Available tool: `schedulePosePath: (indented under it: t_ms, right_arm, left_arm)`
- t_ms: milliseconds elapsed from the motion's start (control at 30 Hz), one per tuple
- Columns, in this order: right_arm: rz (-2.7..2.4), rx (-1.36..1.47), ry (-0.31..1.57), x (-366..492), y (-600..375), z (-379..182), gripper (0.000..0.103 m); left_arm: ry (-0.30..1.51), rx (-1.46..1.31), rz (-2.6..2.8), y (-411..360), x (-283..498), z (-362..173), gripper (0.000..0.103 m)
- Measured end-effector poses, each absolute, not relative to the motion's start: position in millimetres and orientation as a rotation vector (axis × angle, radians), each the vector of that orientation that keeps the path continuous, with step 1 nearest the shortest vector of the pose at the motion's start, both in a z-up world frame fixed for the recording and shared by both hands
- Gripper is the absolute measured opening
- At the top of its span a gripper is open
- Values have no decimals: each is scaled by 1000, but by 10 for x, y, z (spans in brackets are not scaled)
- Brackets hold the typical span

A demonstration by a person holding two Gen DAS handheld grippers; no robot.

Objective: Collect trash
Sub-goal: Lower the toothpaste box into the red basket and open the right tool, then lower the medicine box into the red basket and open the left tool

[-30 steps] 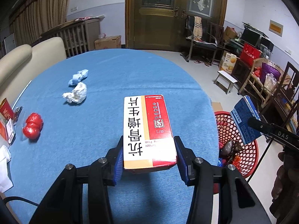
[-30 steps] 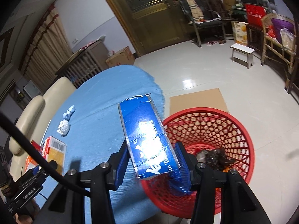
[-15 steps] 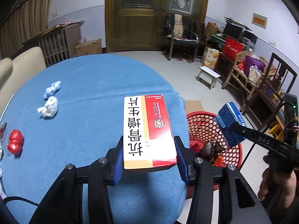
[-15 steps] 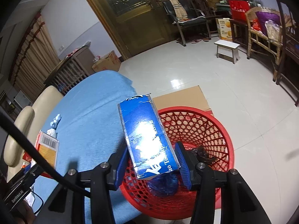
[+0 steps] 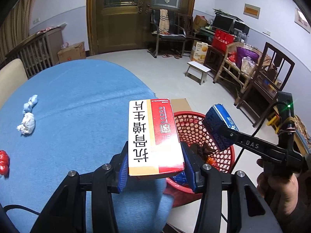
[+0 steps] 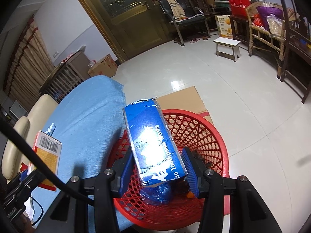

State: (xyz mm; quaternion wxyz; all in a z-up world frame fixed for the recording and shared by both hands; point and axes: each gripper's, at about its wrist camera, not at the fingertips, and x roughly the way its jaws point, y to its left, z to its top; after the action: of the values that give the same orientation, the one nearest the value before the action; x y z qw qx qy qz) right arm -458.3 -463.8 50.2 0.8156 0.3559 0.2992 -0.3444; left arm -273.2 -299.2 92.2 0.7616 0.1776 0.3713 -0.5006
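The blue box [image 6: 153, 145] sits at the centre of the right wrist view, gripped across its short width by the right gripper [image 6: 158, 171], its long axis running up and away from the jaws with a slight lean to the upper left. Directly behind and below it in that view lies the open mouth of the red basket [image 6: 215, 136], filling the lower centre and right of the frame, so this box appears to hang over the basket, a little toward its table-side rim. The jaws are closed on the box; judging by that, parting them should be all the drop needs.

The red-and-white box [image 5: 153, 136] fills the centre of the left wrist view, clamped at its near end by the left gripper [image 5: 155, 164], long axis pointing straight up the frame. It lies over the edge of the blue table [image 5: 77, 106], with the basket [image 5: 229, 159] just to its right at lower centre-right and partly hidden behind it. In my judgement the right hand is the nearer to release; the left would need to shift rightward first.

Further out, at the left of the left wrist view, a white wad [image 5: 26, 123], a pale blue wad [image 5: 30, 103] and a red object [image 5: 3, 162] lie on the table, not yet collected.
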Motion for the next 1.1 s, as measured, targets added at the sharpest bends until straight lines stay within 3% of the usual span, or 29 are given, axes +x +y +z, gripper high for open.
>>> schedulePosePath:
  t_ms: [300,433,1100]
  right_arm:
    - [-733,793,665,-4625,-4714,377,54]
    - [-755,829,682,-4642,-4767,314,72]
    - [-847,927,580,-5070,-4959,268,72]
  left_arm:
    - [817,406,-1105,-3089,-2801,894,50]
    - [823,414,-1113,-3122,-2831,881,50]
    - [849,489,-1219,-3573,-3150,775,50]
